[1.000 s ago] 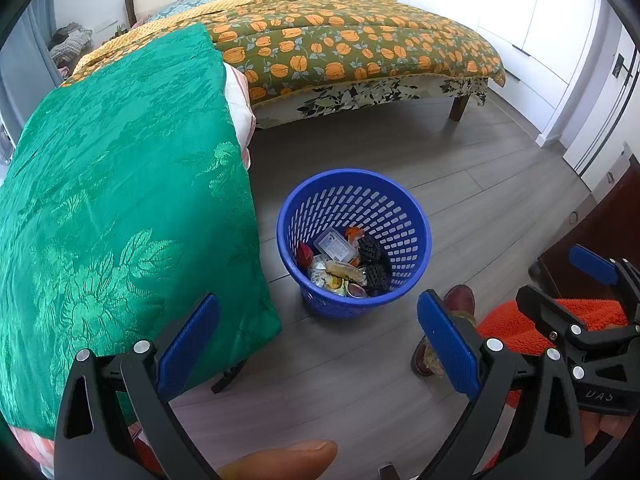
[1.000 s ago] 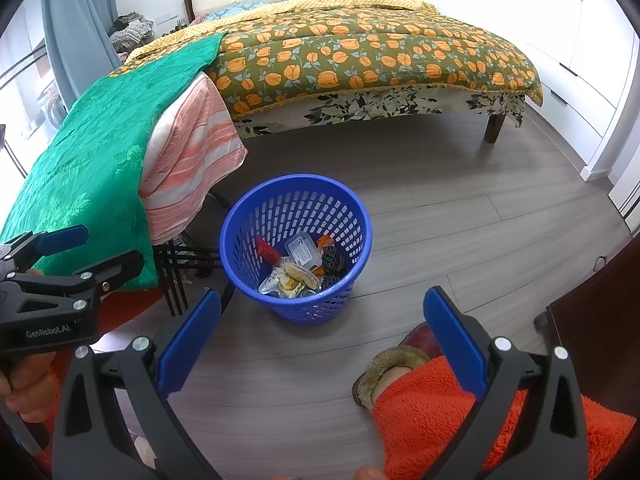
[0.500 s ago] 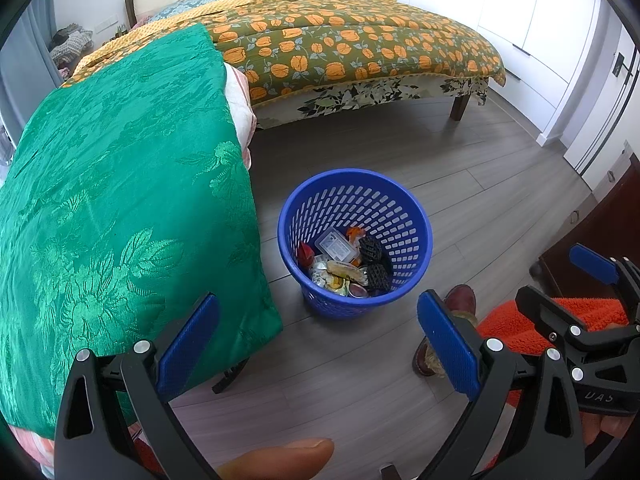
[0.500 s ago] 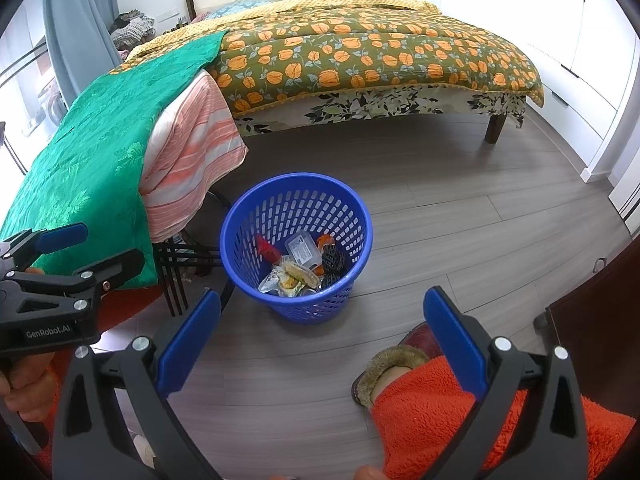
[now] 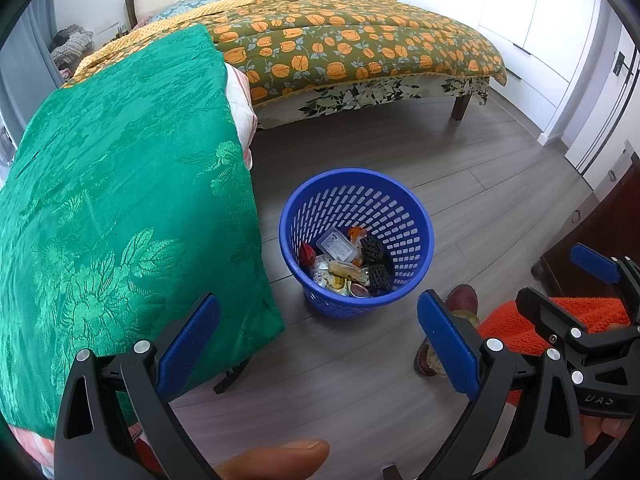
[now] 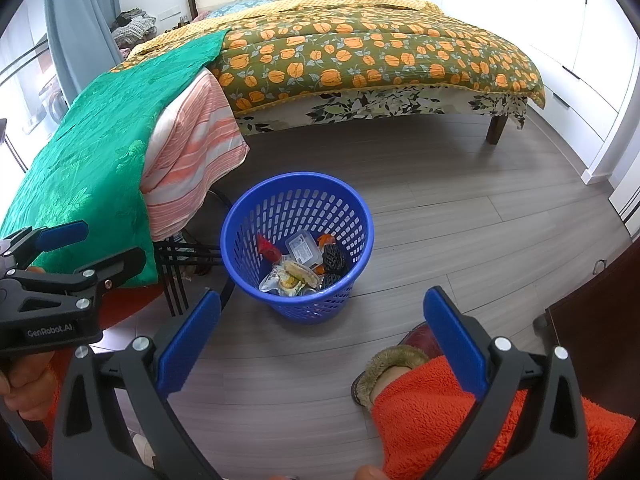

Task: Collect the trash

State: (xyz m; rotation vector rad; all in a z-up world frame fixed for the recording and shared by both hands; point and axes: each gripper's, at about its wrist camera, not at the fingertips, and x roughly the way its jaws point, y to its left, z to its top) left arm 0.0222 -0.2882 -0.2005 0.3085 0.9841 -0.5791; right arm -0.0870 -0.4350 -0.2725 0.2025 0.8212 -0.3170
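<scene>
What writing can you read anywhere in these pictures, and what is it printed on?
"GenRobot.AI" in pale letters on the black body of the left gripper, seen from the right wrist camera.
"UAS", upside down and partly cut off, on the black body of the right gripper, seen from the left wrist camera.
The label on the clear plastic box in the blue basket is too small to read.
The snack wrappers beside it: print too blurred to read.

- Bed (image 6: 380, 52): covered by an olive quilt with orange flower print; dark wooden leg (image 6: 495, 130) visible.
- Green brocade cloth (image 5: 120, 200): draped over a pink-striped blanket (image 6: 192, 148).
- Grey plank floor (image 6: 460, 216).
- Blue-grey curtain (image 6: 76, 28) at left.
- White wardrobe doors (image 5: 532, 4) at right.
</scene>
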